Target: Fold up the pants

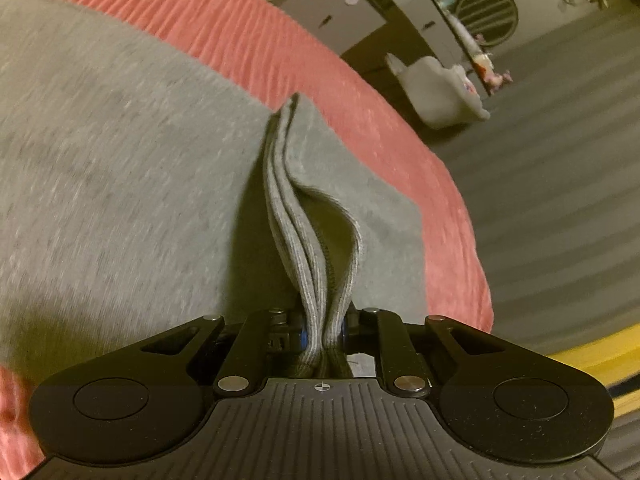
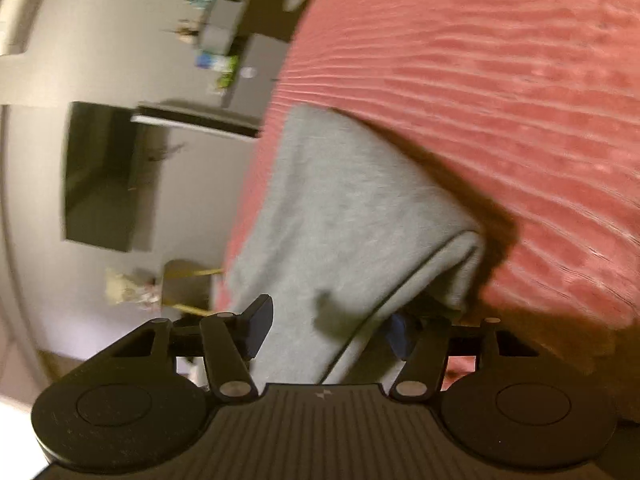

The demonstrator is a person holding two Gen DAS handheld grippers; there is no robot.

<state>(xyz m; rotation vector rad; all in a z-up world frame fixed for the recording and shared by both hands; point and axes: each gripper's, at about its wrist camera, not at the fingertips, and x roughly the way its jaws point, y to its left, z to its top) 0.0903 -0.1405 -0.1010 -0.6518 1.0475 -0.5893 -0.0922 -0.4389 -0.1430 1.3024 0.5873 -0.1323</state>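
Note:
Grey sweatpants (image 1: 120, 184) lie on a red ribbed bedspread (image 1: 248, 40). My left gripper (image 1: 324, 332) is shut on the pants' ribbed edge (image 1: 308, 240), several layers pinched and lifted between the jaws. In the right wrist view the grey pants (image 2: 340, 208) run from the bed down between my right gripper's (image 2: 332, 332) jaws, which stand wide apart with the cloth lying loosely between them. One finger (image 2: 258, 328) shows at the left of the cloth; the other is mostly hidden behind a folded corner (image 2: 460, 272). This view is blurred.
The bed edge (image 1: 460, 216) drops to a striped grey floor (image 1: 560, 184). A white plush toy (image 1: 444, 92), a dark shelf unit (image 1: 360, 16) with small items and a round fan (image 1: 486, 16) stand beyond. A dark screen (image 2: 104, 176) hangs on the wall.

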